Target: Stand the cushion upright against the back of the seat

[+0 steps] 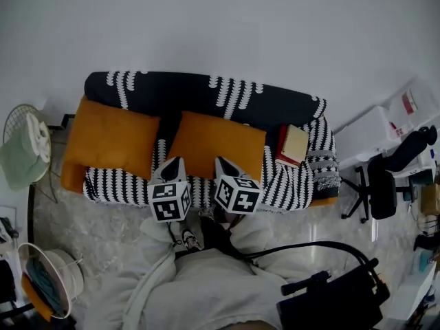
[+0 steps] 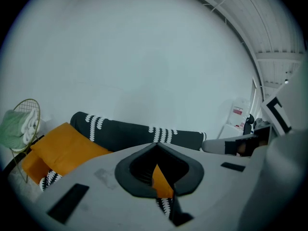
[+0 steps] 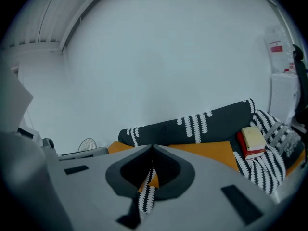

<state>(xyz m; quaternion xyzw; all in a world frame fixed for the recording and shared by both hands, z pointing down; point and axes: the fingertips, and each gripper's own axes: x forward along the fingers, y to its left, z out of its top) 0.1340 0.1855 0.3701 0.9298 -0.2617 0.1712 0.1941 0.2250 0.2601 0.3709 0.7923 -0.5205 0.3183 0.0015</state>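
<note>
- Left gripper (image 1: 172, 163): jaws shut, nothing held.
- Right gripper (image 1: 222, 165): jaws shut, nothing held.
- Both held at front edge of sofa (image 1: 302, 184), tips aimed at middle cushion (image 1: 218, 141).
- Cushion appears laid flat on seat, near backrest (image 1: 206, 95).
- Books (image 1: 293, 145) just beside cushion, on its right.

Risks, as judged:
- Cushion only shoved if jaws not opened first.
- Loose cover pinched with cushion edge and dragged up.
- Books knocked if cushion swung right.
- Soft cushion slumped forward again if released short of backrest.
</note>
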